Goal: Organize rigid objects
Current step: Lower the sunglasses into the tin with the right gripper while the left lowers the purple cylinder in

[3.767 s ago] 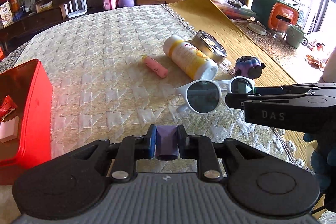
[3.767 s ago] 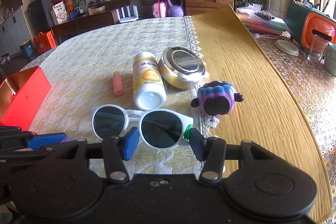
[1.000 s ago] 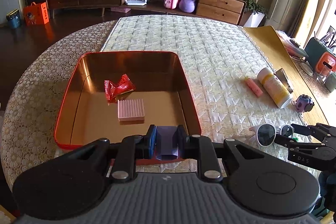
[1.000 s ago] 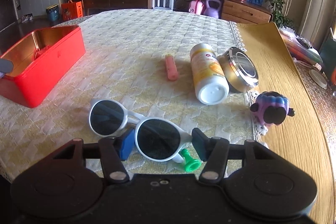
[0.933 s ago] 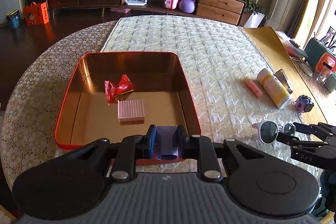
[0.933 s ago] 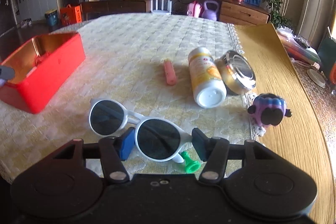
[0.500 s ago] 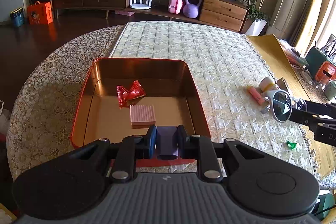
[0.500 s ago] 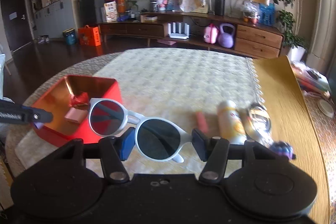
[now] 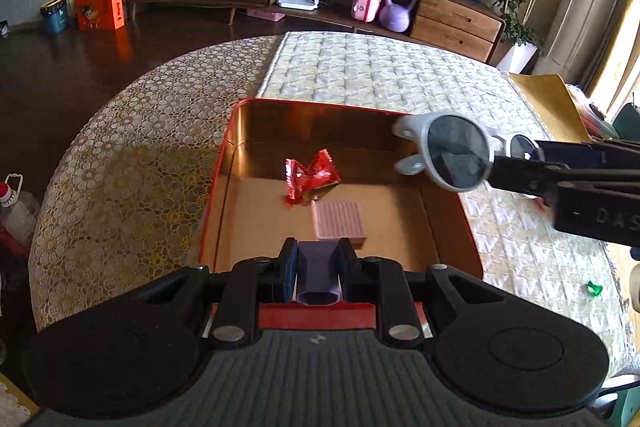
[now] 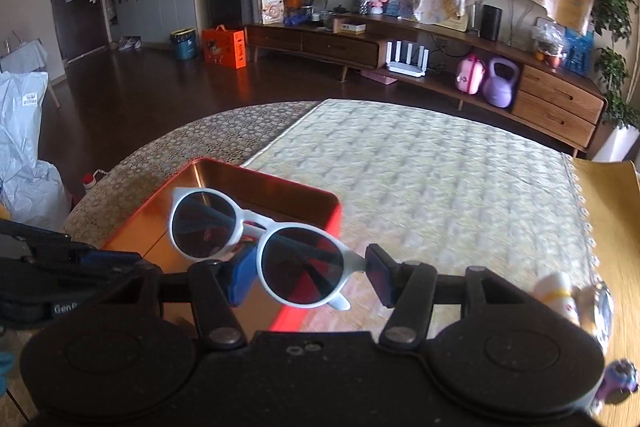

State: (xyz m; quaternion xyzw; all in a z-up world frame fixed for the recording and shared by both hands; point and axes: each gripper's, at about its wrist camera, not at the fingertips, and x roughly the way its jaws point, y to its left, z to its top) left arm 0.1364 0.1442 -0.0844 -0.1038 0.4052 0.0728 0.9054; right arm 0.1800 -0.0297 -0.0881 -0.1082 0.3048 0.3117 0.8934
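My right gripper [image 10: 310, 277] is shut on white sunglasses [image 10: 256, 249] with dark lenses and holds them in the air over the right side of the red tin box [image 9: 466, 223]. The sunglasses [image 9: 448, 151] show in the left wrist view too, above the box's right rim. My left gripper [image 9: 318, 269] is shut on a small purple block [image 9: 318, 273] at the near edge of the box. Inside the box lie a red candy wrapper [image 9: 310, 177] and a pink wafer [image 9: 338, 221].
A small green piece [image 9: 594, 289] lies on the quilted cloth to the right of the box. A yellow-white bottle [image 10: 560, 293], a round metal tin [image 10: 602, 311] and a purple toy [image 10: 618, 379] sit at the far right. The round table edge curves at left.
My right gripper has lifted the sunglasses off the cloth and carried them left, to above the red box. My left gripper has moved a little closer to the box with the purple block.
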